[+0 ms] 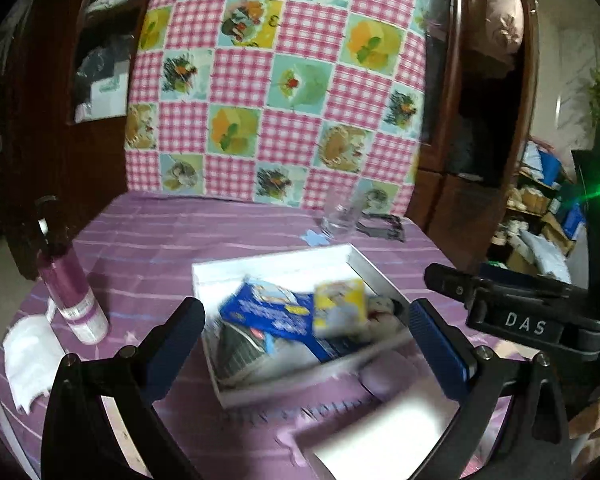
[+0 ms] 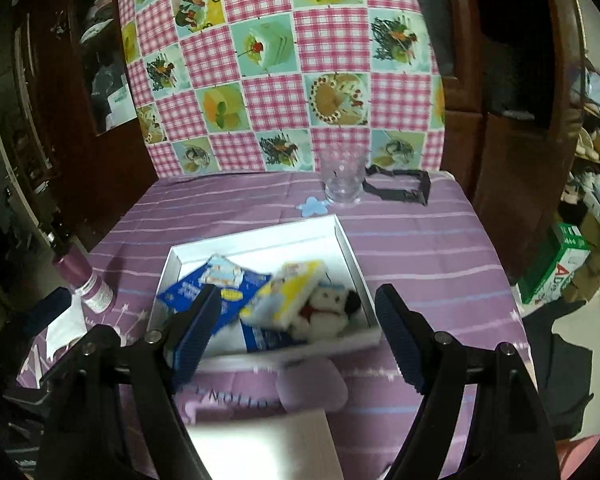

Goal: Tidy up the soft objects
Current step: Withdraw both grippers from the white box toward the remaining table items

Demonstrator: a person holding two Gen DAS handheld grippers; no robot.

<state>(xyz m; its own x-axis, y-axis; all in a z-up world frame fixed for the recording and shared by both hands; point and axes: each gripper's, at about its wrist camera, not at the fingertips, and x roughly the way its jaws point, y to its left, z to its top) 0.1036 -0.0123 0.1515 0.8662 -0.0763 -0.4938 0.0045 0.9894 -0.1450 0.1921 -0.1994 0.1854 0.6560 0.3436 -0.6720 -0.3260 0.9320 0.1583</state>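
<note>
A white shallow box [image 1: 268, 264] [image 2: 260, 240] lies on the purple striped tablecloth. In it lie a blue packet [image 1: 268, 314] [image 2: 188, 292], a yellow and white packet [image 1: 340, 306] [image 2: 288, 292] and a small white plush dog [image 1: 382, 312] [image 2: 324, 312]. My left gripper [image 1: 304, 340] is open and empty, just in front of the box. My right gripper [image 2: 296, 332] is open and empty, over the box's near edge. A pale purple soft pad [image 1: 388, 372] [image 2: 312, 384] and a white soft block [image 1: 380, 432] [image 2: 260, 440] lie nearer than the box.
A purple pump bottle [image 1: 74, 292] [image 2: 84, 280] and a white cloth [image 1: 28, 356] are at the left. A clear glass [image 1: 340, 216] [image 2: 342, 180], a blue flower coaster [image 2: 312, 206] and a black strap [image 2: 400, 188] sit at the back. A checked cloth hangs behind.
</note>
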